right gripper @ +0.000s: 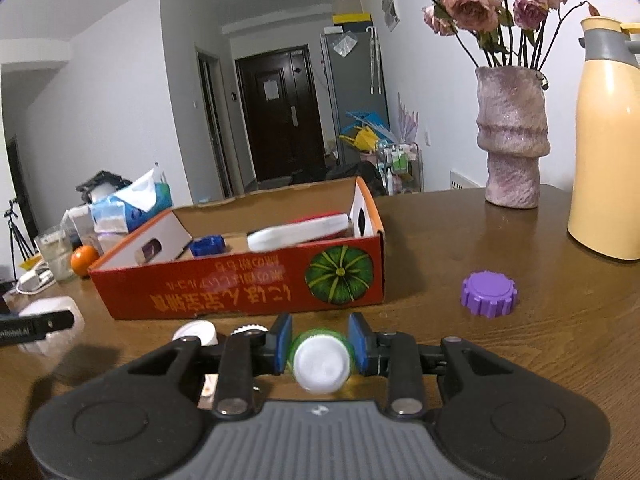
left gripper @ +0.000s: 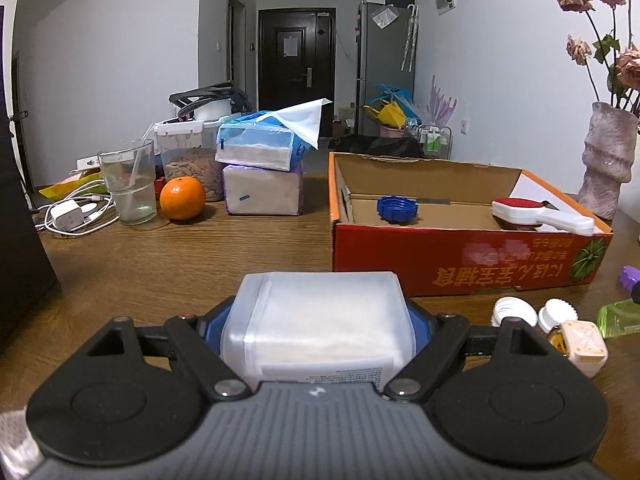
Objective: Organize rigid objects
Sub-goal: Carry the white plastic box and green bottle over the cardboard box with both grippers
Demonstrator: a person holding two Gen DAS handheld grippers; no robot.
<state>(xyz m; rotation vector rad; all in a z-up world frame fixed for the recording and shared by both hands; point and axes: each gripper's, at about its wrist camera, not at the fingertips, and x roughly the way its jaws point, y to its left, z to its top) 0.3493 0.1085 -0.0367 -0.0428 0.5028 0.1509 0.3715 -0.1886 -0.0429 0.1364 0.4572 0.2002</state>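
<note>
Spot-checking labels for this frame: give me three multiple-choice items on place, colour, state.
1. Where is the blue cap?
A. inside the cardboard box
B. beside the orange
C. on the vase

2. What colour is the ridged cap lying on the table to the right of the box?
A. red
B. purple
C. black

3. What is the right claw doing?
A. hanging open
B. gripping the orange
C. clamping a green bottle

Key: 1 A, it lies on the box floor; 2 B, purple in the right wrist view; 3 C, both pads press the bottle.
</note>
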